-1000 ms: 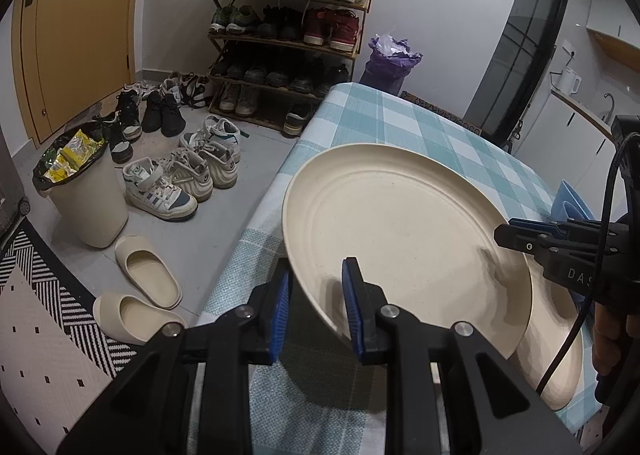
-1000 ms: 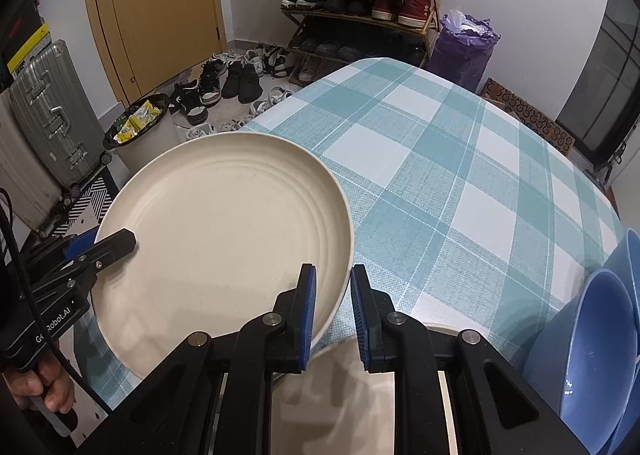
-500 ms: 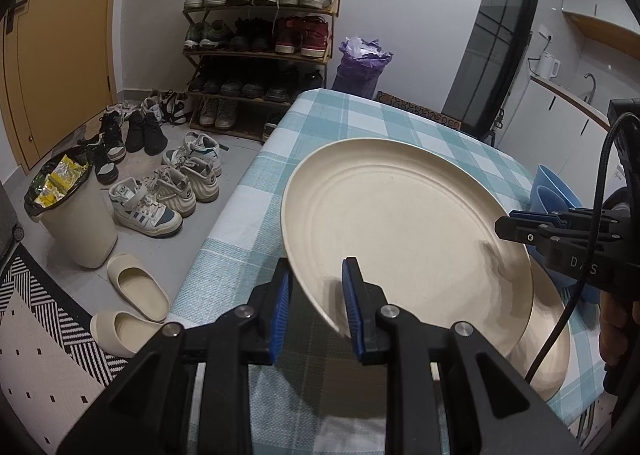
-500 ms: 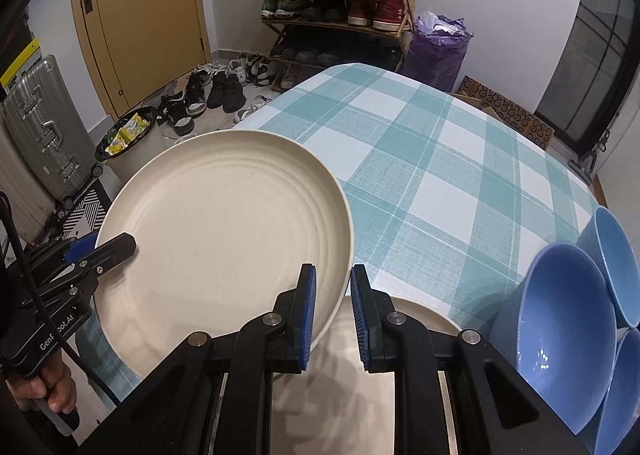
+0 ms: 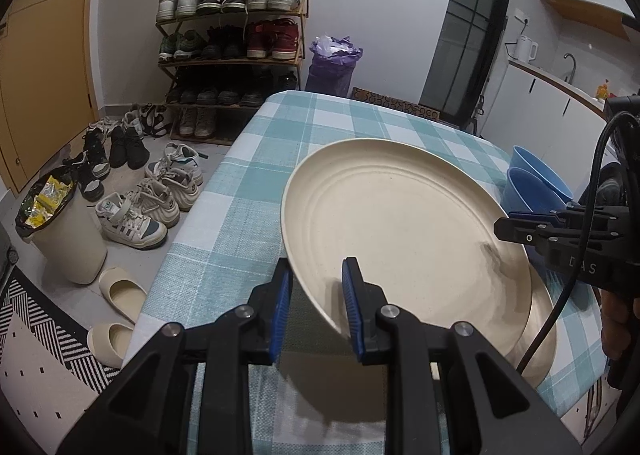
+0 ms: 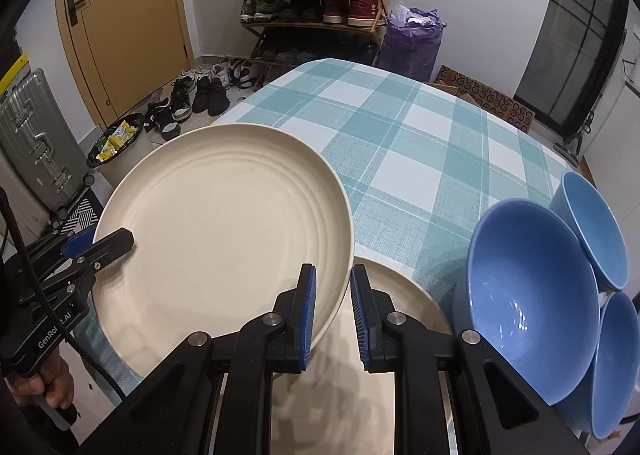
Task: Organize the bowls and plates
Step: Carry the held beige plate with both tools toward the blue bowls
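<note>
Both grippers clamp one cream plate (image 5: pixel 400 223) by opposite rim edges, holding it tilted above the checked table (image 6: pixel 420 143). Left gripper (image 5: pixel 316 305) is closed on the near rim in its view; right gripper (image 6: pixel 332 305) is closed on the rim at the plate's other side. A second cream plate (image 6: pixel 400 295) lies flat on the table underneath. Three blue bowls (image 6: pixel 528 279) sit just beside that plate, on the right in the right wrist view.
</note>
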Demonstrator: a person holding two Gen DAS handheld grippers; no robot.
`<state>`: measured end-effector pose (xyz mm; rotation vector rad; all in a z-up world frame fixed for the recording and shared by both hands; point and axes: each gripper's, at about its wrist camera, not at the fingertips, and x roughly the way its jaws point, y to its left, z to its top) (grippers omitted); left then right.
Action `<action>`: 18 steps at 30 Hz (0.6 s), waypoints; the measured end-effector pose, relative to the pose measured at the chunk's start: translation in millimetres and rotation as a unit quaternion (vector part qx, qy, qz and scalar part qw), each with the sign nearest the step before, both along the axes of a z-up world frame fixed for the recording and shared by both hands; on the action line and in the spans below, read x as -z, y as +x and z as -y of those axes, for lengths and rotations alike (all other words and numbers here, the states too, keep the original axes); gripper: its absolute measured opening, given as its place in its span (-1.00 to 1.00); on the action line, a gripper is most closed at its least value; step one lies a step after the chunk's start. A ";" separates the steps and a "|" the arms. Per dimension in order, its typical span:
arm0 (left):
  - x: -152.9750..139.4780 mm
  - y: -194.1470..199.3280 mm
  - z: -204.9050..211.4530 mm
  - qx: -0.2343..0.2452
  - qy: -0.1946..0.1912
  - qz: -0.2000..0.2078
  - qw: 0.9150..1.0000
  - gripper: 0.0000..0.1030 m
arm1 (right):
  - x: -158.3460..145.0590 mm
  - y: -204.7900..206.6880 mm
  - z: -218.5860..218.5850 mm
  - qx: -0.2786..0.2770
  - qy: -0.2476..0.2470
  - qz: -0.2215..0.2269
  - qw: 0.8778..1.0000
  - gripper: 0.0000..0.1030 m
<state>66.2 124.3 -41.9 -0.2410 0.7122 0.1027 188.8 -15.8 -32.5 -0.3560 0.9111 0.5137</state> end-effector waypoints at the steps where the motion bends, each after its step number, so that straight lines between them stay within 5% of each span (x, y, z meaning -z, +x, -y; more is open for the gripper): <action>1: -0.6 -0.1 1.5 0.002 0.001 0.000 1.000 -0.55 | 0.3 -0.6 2.0 0.001 0.000 -0.001 1.000 -0.65; 18: -4.4 1.5 29.8 0.041 0.017 0.000 0.999 -0.55 | 4.2 -17.2 37.2 0.034 0.009 -0.007 0.999 -0.65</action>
